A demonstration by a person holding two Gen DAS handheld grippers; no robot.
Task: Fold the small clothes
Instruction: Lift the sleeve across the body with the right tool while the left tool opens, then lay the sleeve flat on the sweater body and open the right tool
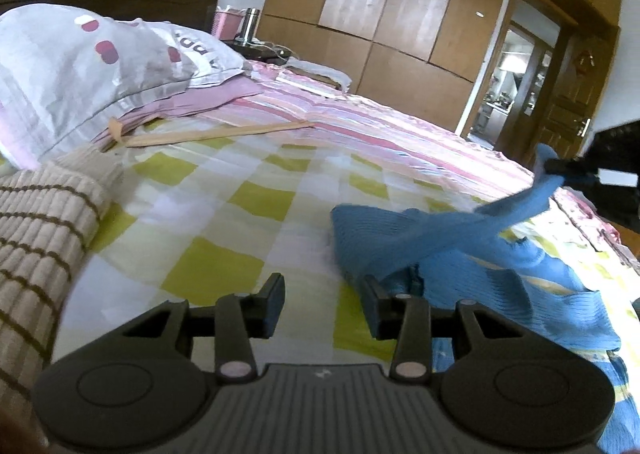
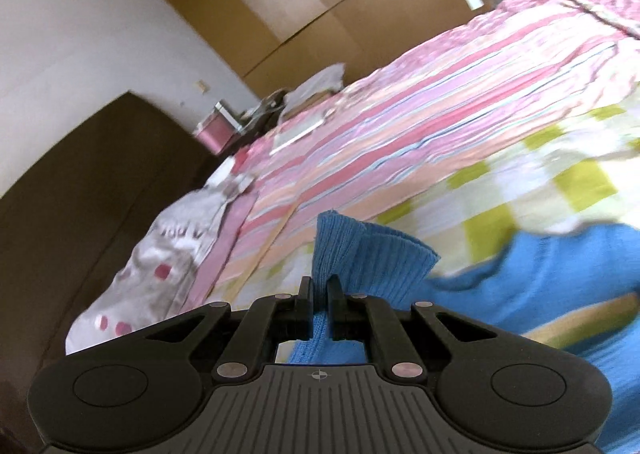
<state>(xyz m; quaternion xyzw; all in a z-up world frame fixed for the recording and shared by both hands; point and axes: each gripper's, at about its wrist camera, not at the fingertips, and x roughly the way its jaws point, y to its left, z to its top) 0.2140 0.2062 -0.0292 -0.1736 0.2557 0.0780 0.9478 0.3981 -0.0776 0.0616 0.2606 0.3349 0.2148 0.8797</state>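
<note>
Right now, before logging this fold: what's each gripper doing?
Left gripper: open, holding nothing.
Right gripper: closed on the blue sweater's sleeve cuff.

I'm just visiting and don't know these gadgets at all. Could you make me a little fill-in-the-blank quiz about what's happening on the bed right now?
1. The right gripper is shut on a cuff of the ____ knitted garment.
2. The left gripper stands ____, with nothing between its fingers.
3. The sheet under the garment is checked in white and ____.
4. A long wooden ____ lies near the pillow.

Missing words: blue; open; yellow-green; stick
</note>
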